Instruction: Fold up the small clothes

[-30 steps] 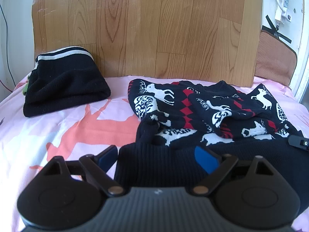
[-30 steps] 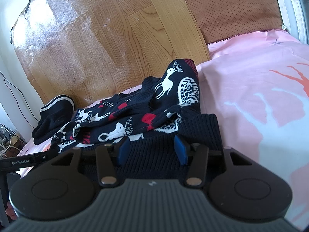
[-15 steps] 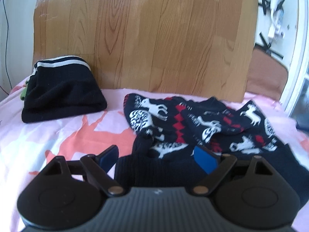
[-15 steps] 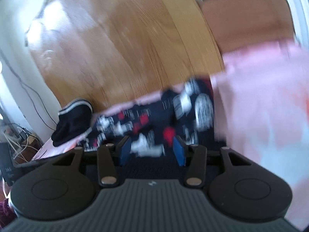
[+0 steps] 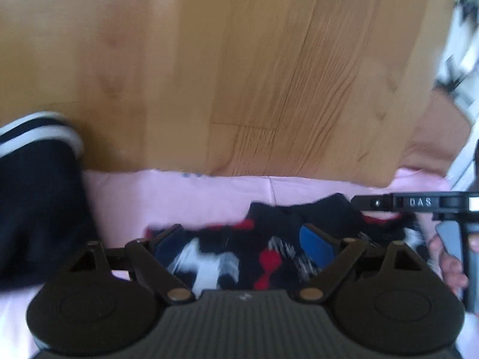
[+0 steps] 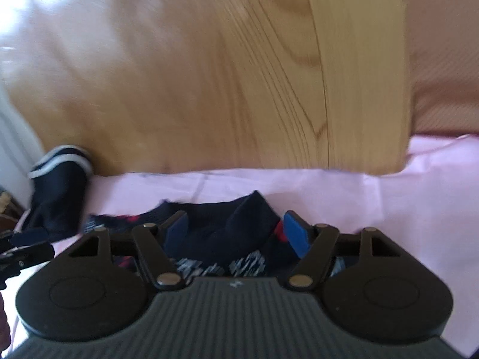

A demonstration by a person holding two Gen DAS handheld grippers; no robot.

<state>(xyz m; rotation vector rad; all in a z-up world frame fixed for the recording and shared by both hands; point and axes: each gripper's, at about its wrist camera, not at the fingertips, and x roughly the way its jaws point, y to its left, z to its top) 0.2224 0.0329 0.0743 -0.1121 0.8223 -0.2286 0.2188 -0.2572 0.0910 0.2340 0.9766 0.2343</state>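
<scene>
Half done, by the look: patterned sweater [image 5: 269, 257] bunched on the bed between both claws' fingers. Left claw [image 5: 242, 239] wide open; right claw [image 6: 235, 229] just opened, releasing. Still to flatten.

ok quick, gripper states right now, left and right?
Left gripper: open, patterned sweater lies between the pads, not pinched.
Right gripper: open, jaws have just been opening, sweater between them, not clamped.
</scene>
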